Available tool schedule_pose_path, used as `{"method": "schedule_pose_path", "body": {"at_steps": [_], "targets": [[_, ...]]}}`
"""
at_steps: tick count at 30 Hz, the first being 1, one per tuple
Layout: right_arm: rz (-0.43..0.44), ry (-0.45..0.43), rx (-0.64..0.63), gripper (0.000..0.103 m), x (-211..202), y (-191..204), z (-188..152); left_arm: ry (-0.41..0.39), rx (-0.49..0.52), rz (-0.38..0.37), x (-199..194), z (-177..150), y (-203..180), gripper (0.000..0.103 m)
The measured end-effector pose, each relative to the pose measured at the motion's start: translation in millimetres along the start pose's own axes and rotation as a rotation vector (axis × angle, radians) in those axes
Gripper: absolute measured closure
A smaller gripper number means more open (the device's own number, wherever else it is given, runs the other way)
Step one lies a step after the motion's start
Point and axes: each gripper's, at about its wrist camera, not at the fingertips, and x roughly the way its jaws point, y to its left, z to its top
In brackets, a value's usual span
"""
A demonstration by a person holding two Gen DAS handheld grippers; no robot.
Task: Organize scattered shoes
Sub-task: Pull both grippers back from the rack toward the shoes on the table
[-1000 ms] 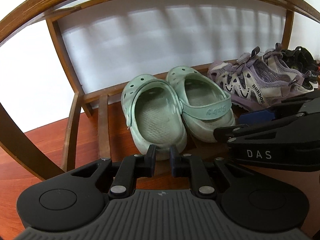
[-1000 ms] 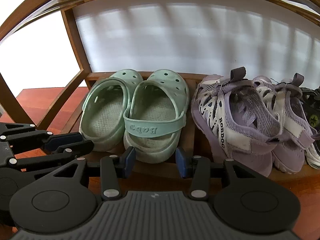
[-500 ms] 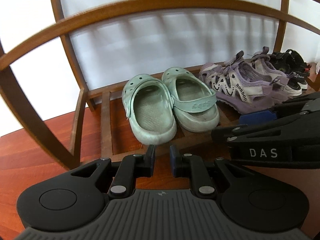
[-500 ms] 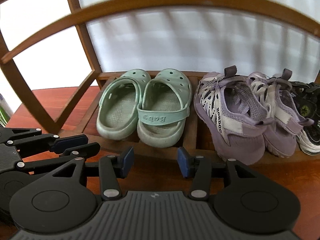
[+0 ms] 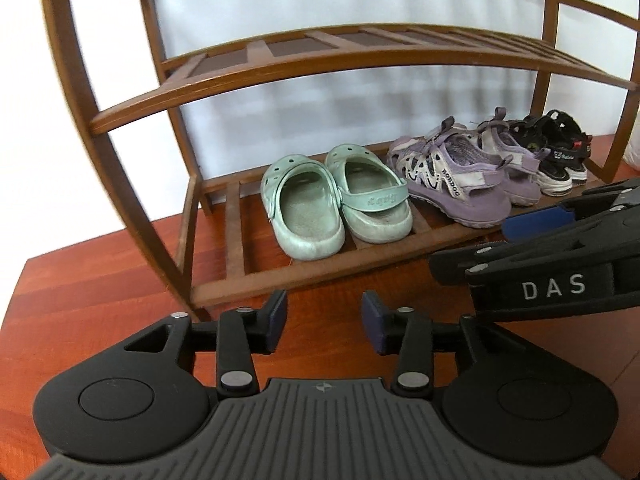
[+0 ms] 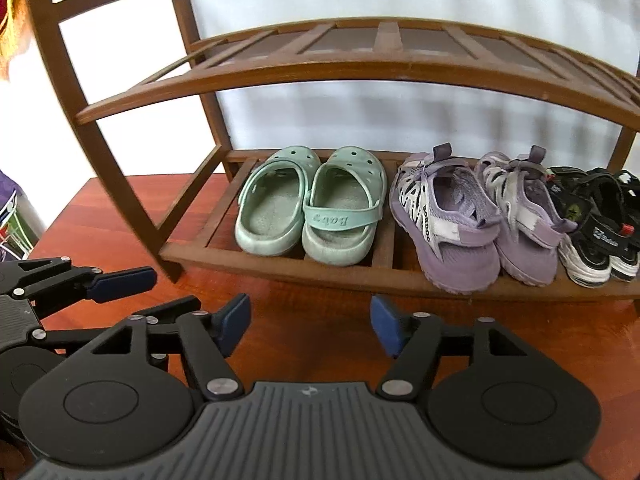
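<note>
- Reddish wooden floor (image 6: 328, 312) fills the lower half of both views; pale wall behind, streaked with soft shadow.
- Brown slatted shoe rack (image 5: 304, 60) stands on the floor; its middle shelf arcs across the upper part of each frame.
- Bottom shelf, centre of frame: mint green clogs (image 5: 336, 200), side by side and touching, heels toward the cameras; one heel strap lettered.
- Just right of them: lilac sandals (image 6: 472, 216), pair together, "BOBDOG" on the side of the nearer one.
- Right edge of right wrist view: black sandals (image 6: 596, 220) with white soles, against the lilac pair.
- All three pairs sit in one row on the bottom shelf.
- Left gripper (image 5: 323, 322): bottom centre of its own view, over bare floor in front of the rack, blue-padded fingers spread, nothing between them.
- Right gripper (image 6: 310, 322): likewise over bare floor, fingers spread wide, empty.
- Each gripper shows in the other's view: the right one, marked "DAS", at right of the left wrist view; the left one at lower left of the right wrist view.
</note>
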Motion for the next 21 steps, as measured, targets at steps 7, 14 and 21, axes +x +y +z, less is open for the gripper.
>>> {"method": "schedule_pose_path", "body": {"at_steps": [7,14,21], "targets": [[0.009,-0.005,-0.009,0.01,-32,6,-17,0.009,-0.01,0.004,-31,-19,-9,0.03],[0.016,0.002,-0.042,0.001,-59,15,-35,0.019,-0.036,0.002,-68,-40,-15,0.014],[0.026,0.027,-0.069,0.001,-81,29,-58,0.044,-0.069,0.003,-97,-61,-17,0.008]]}}
